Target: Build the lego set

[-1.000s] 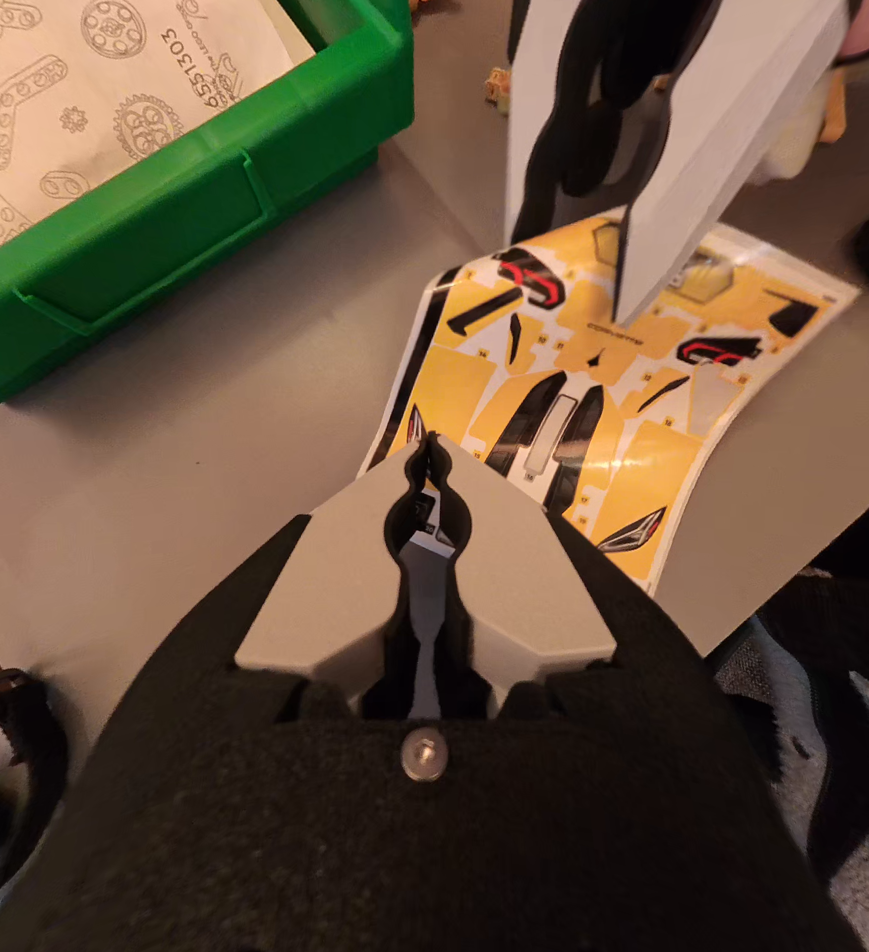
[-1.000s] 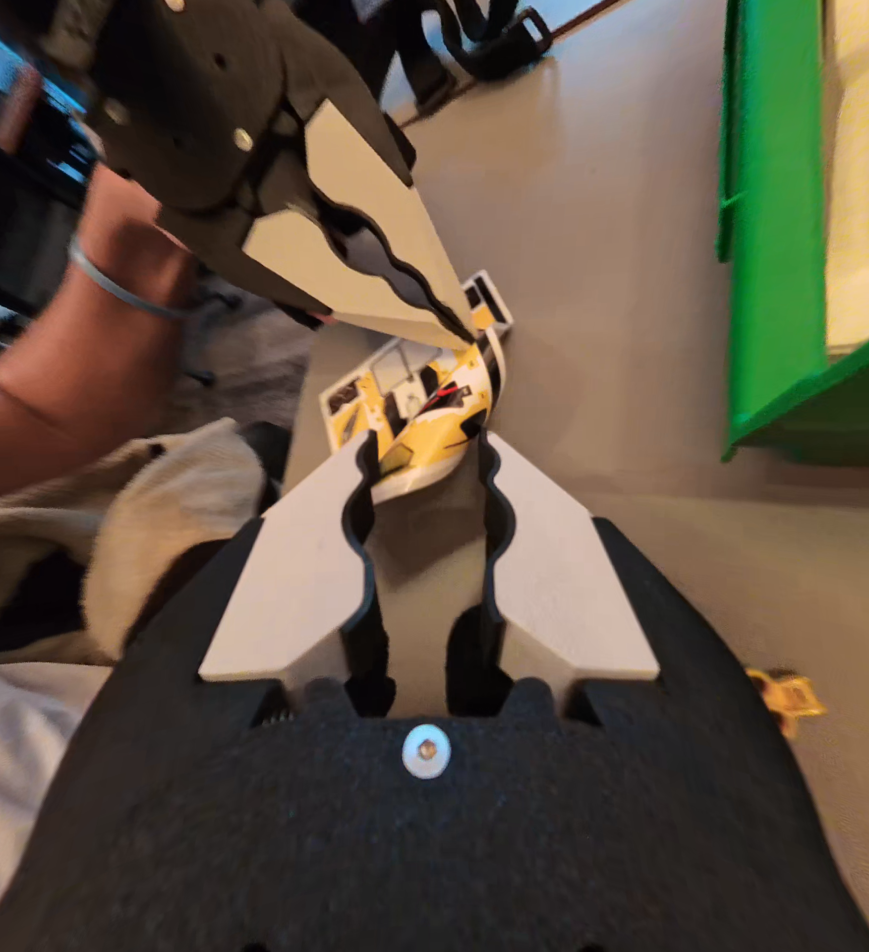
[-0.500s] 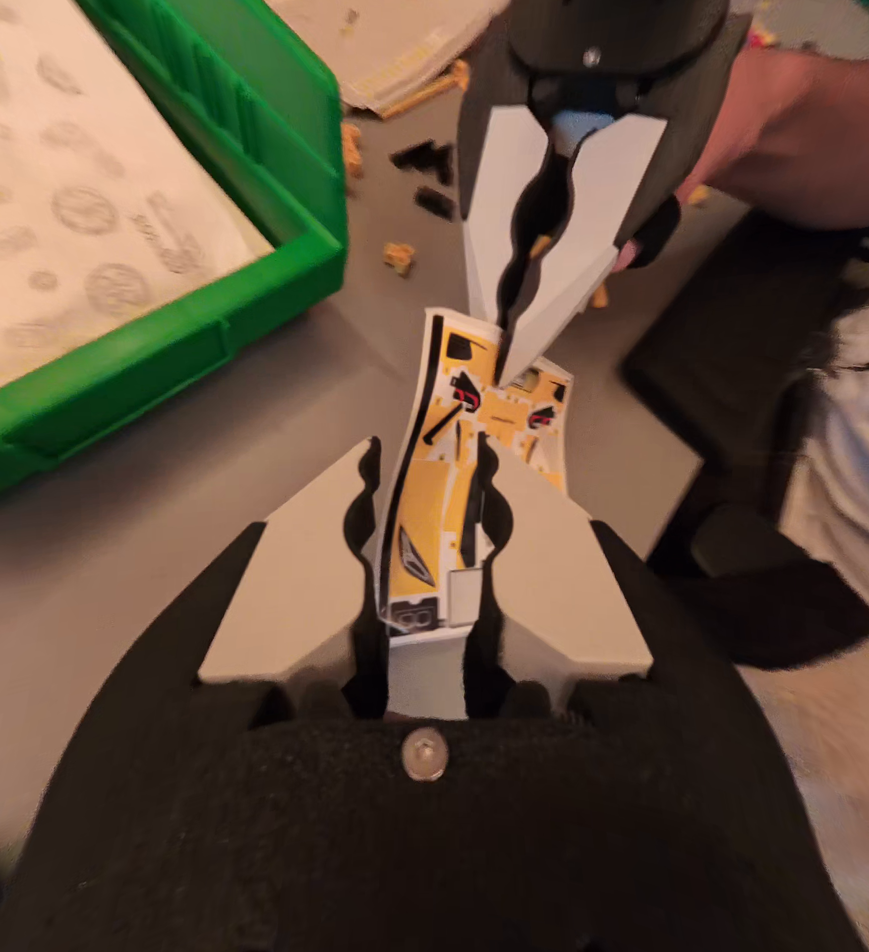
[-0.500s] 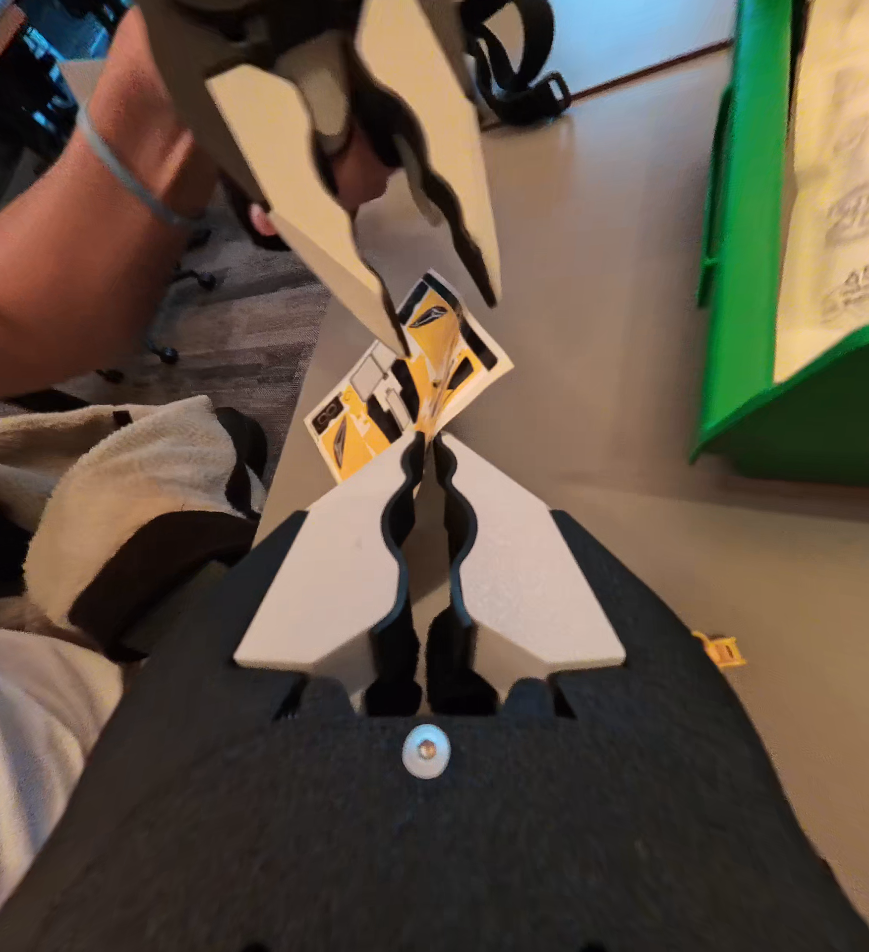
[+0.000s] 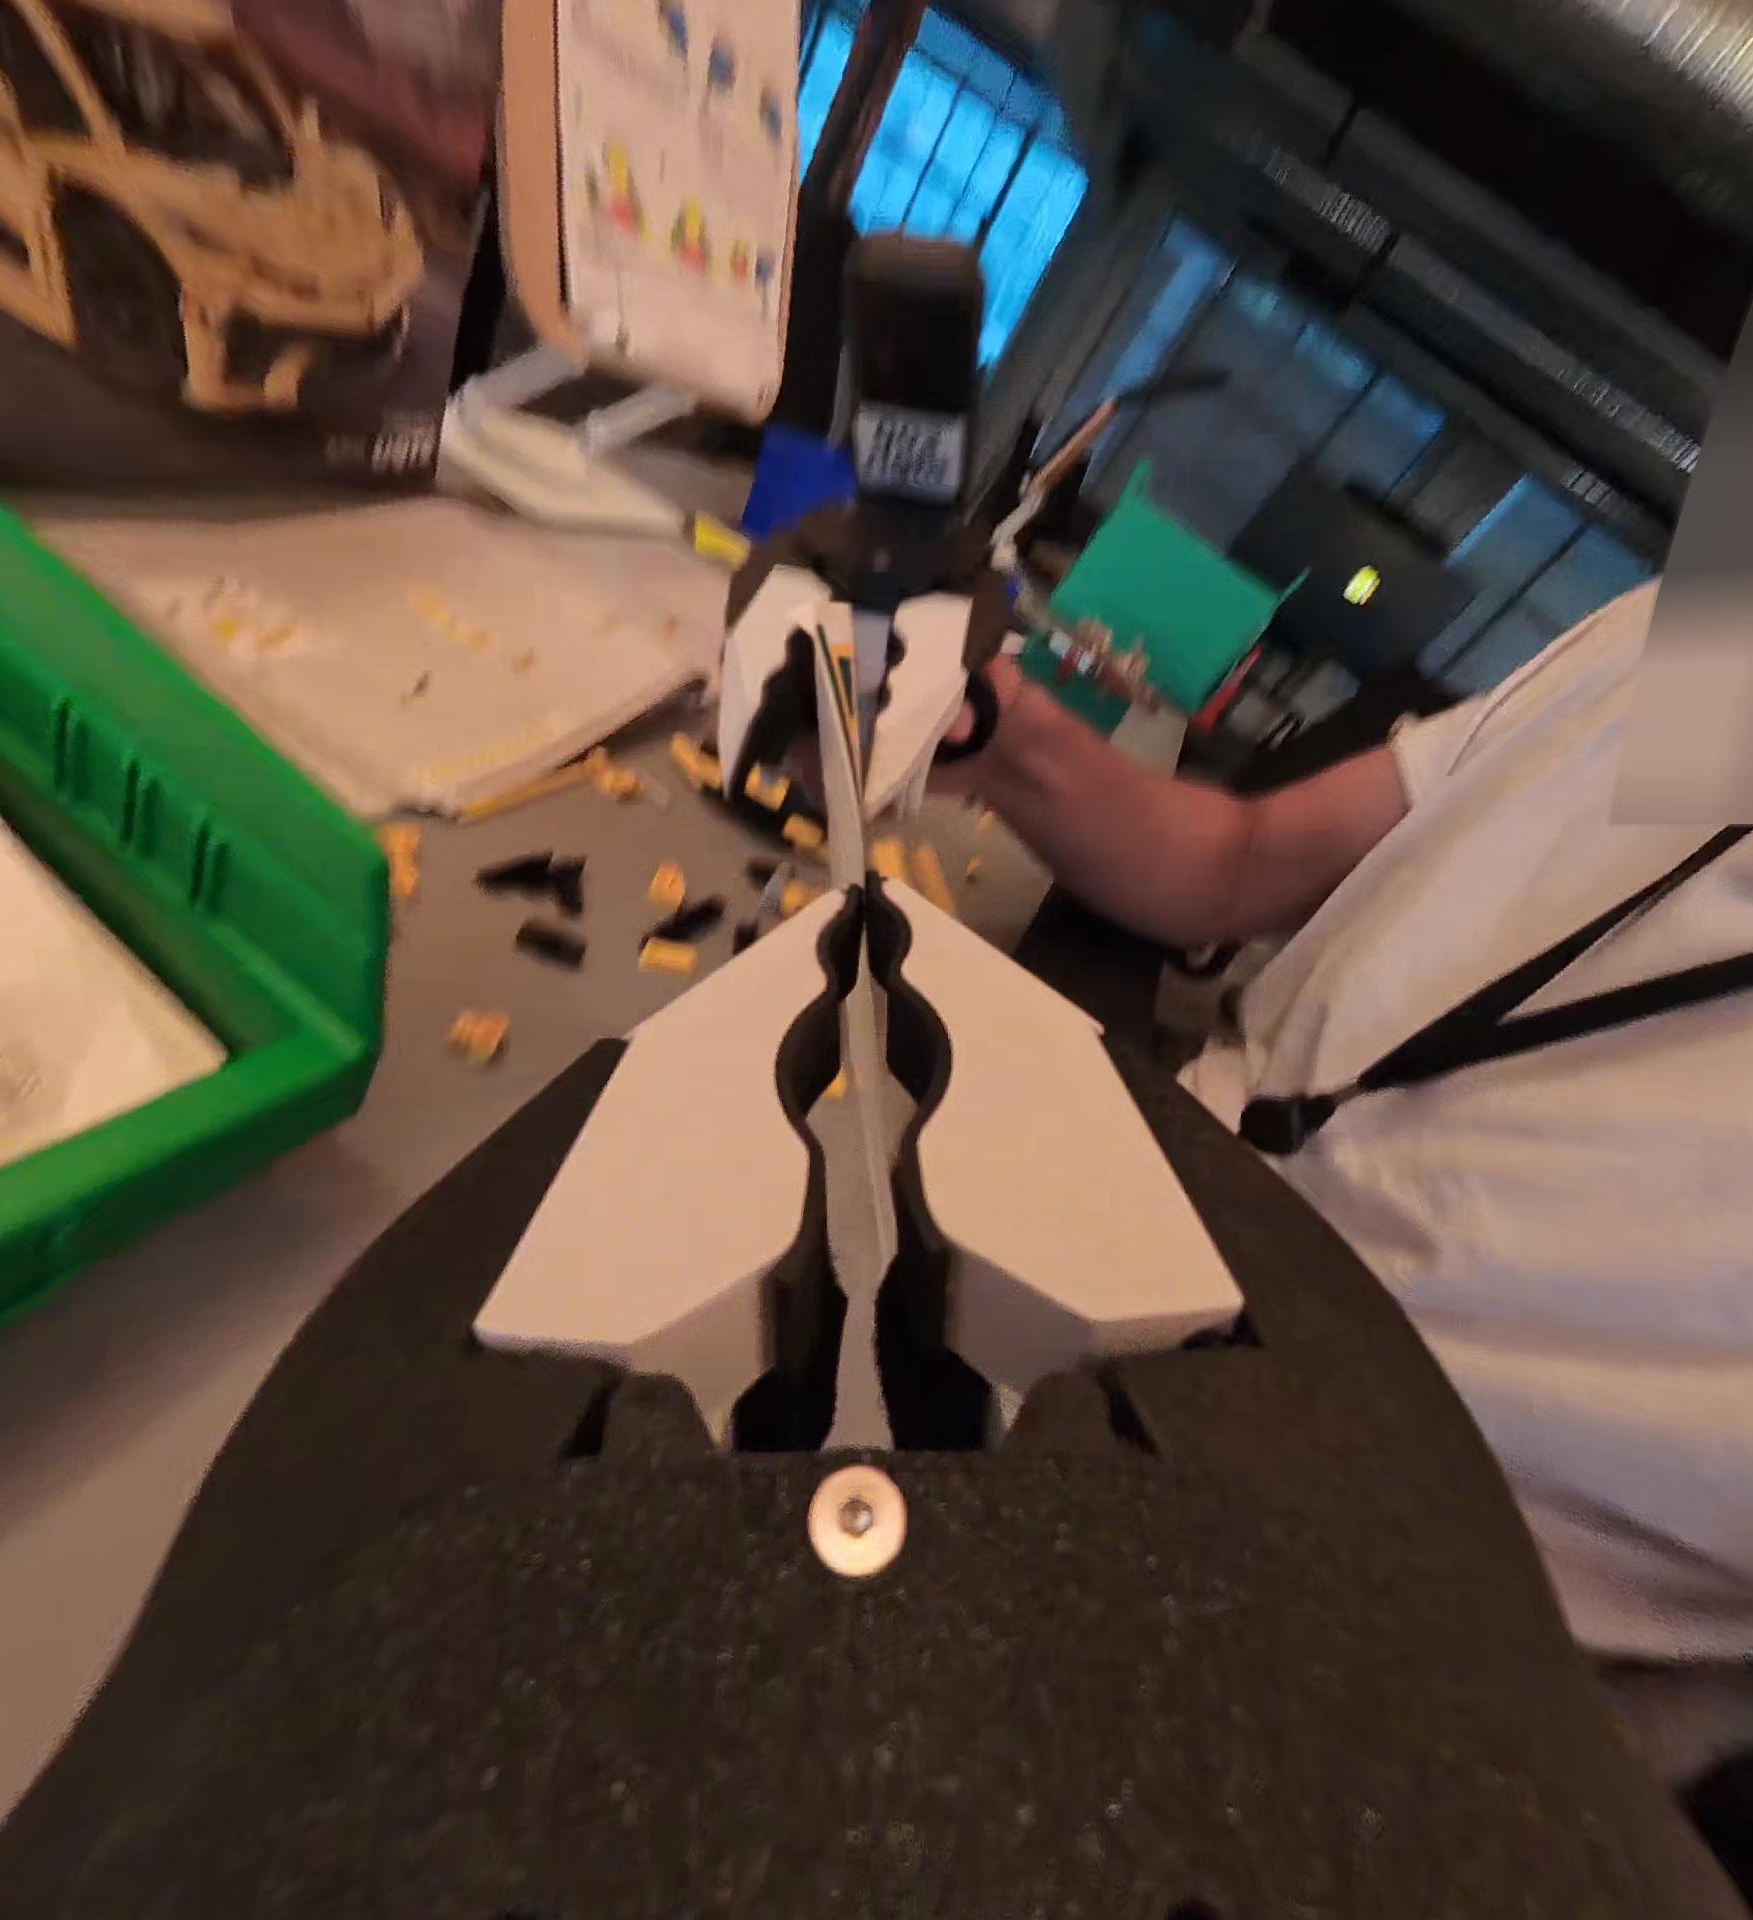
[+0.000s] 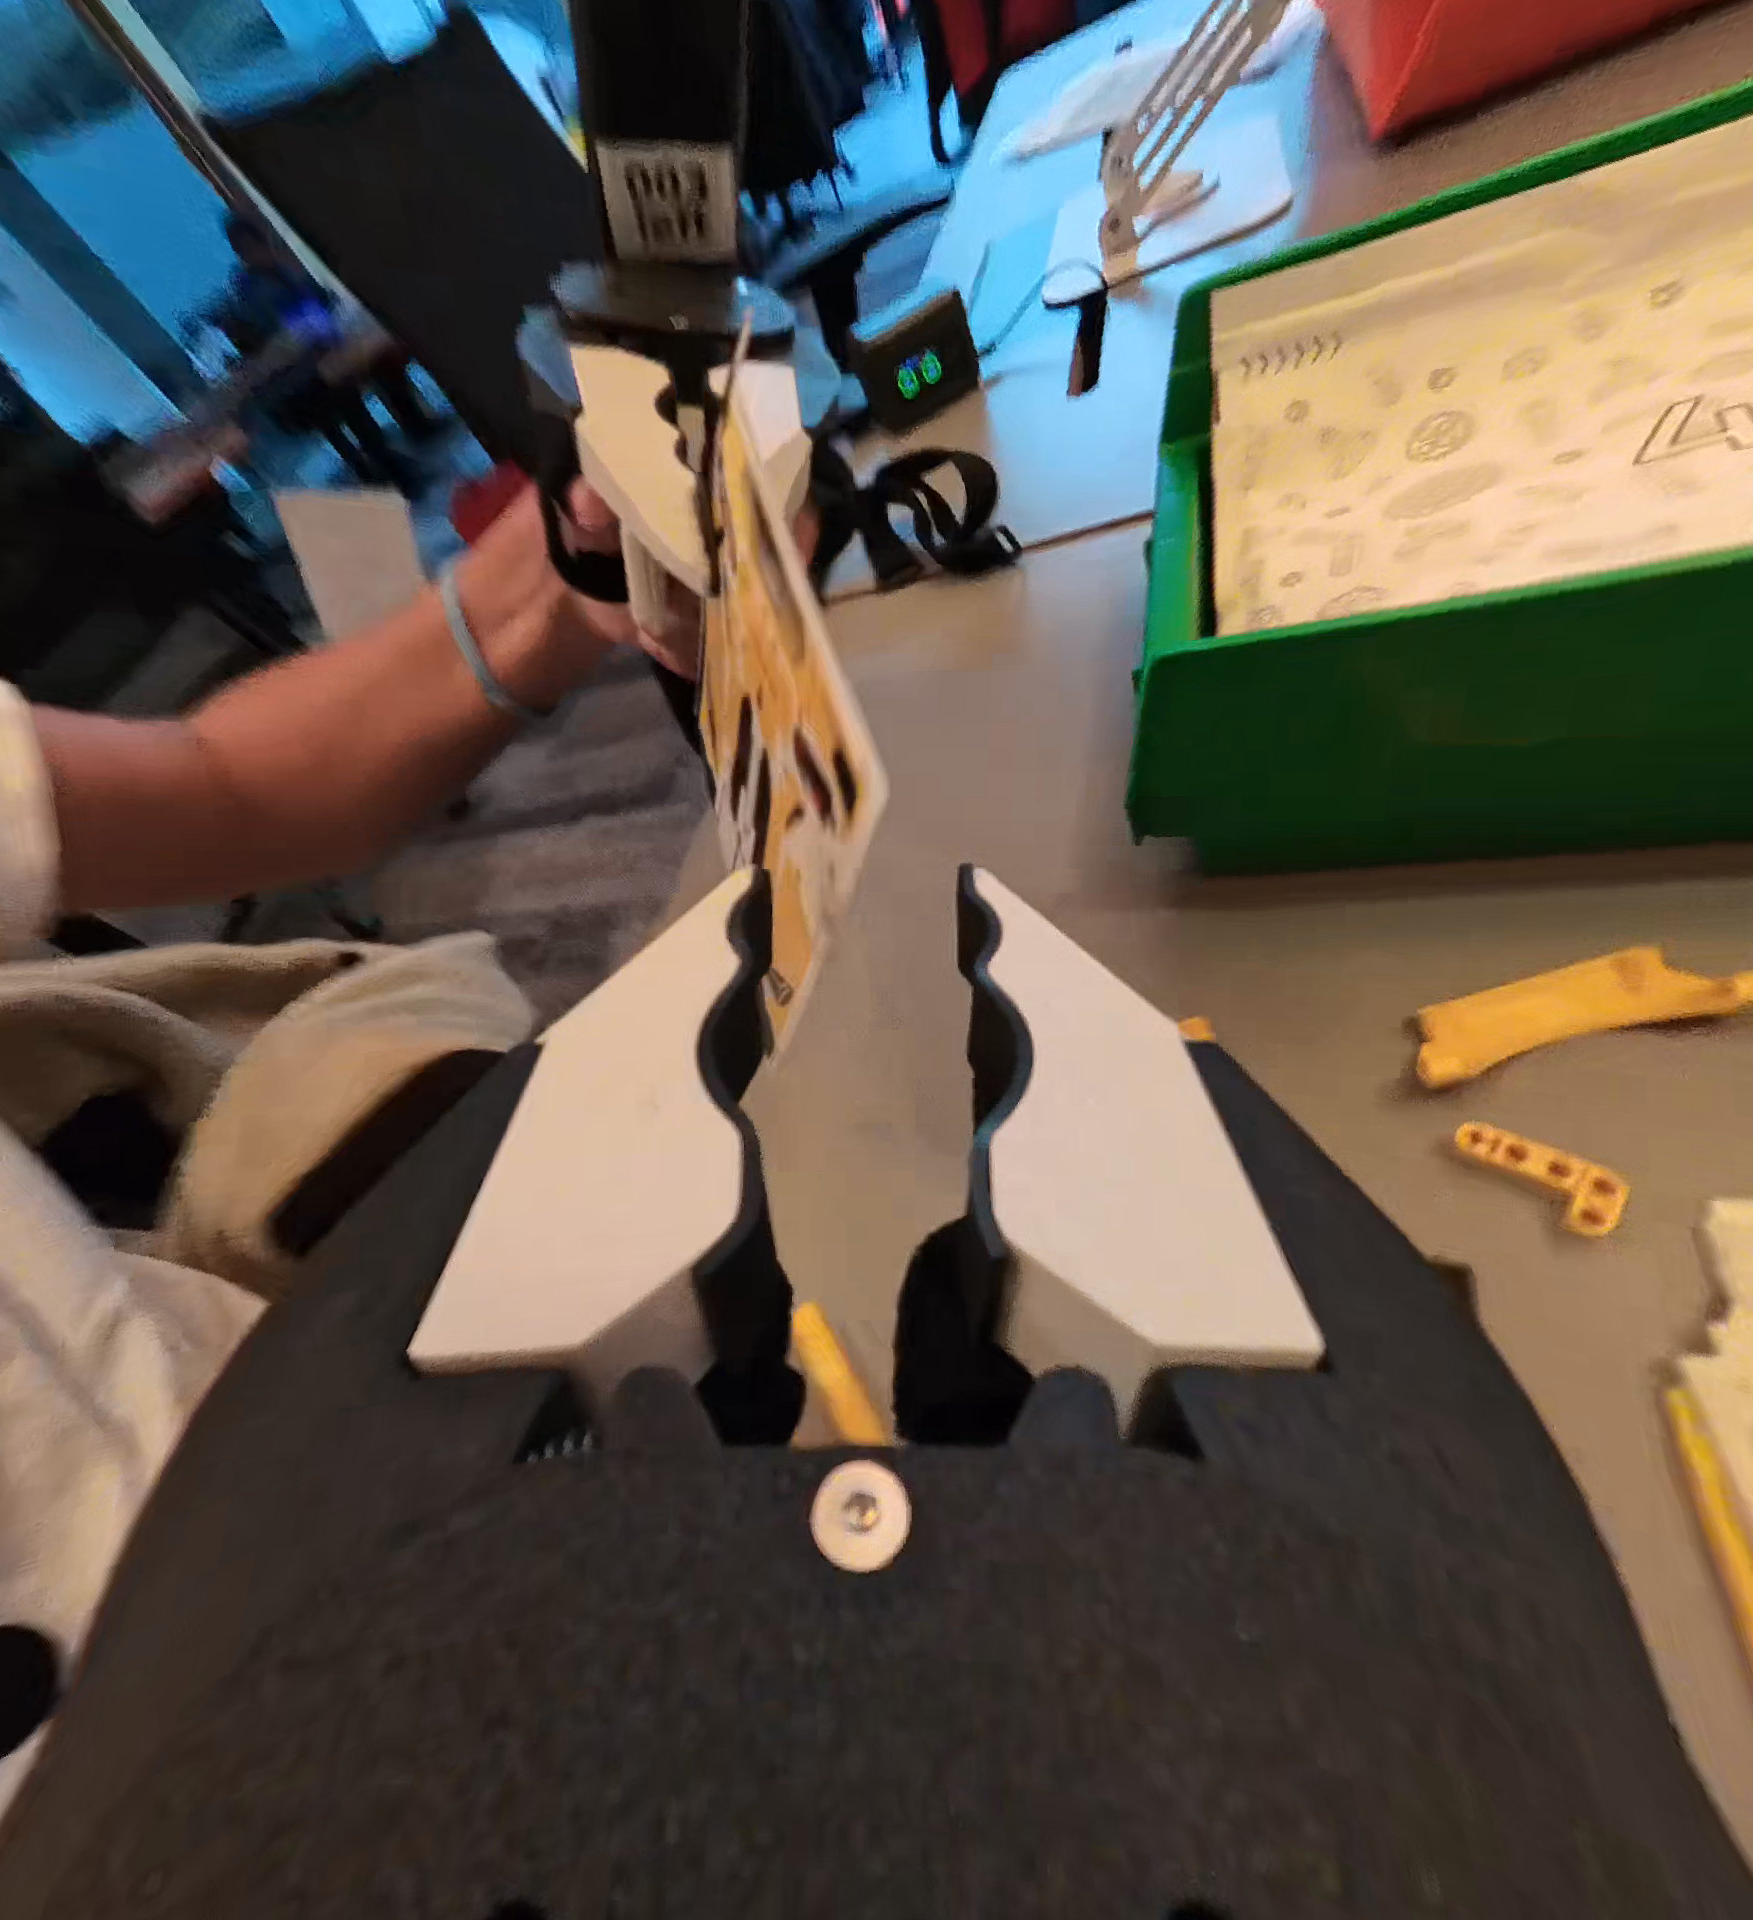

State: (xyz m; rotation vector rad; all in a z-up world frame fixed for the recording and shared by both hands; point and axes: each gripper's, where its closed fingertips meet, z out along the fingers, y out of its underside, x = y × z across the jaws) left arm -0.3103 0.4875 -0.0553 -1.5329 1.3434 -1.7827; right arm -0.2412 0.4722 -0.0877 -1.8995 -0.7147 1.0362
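Your left gripper (image 5: 864,902) holds the sticker sheet (image 6: 789,727) edge-on above the table (image 6: 1319,987), its far end reaching between your right gripper (image 6: 861,883) fingers, nearer the left one. The bin (image 6: 1474,707) sits to your right gripper's right with a paper bag (image 6: 1526,436) in it. Loose bricks (image 5: 664,894) lie scattered on the table beyond your left gripper.

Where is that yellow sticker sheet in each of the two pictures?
Left wrist view: sticker sheet edge-on at centre, pinched in the left gripper.
Right wrist view: upper centre, hanging from that gripper.
Shared landmark: green bin.
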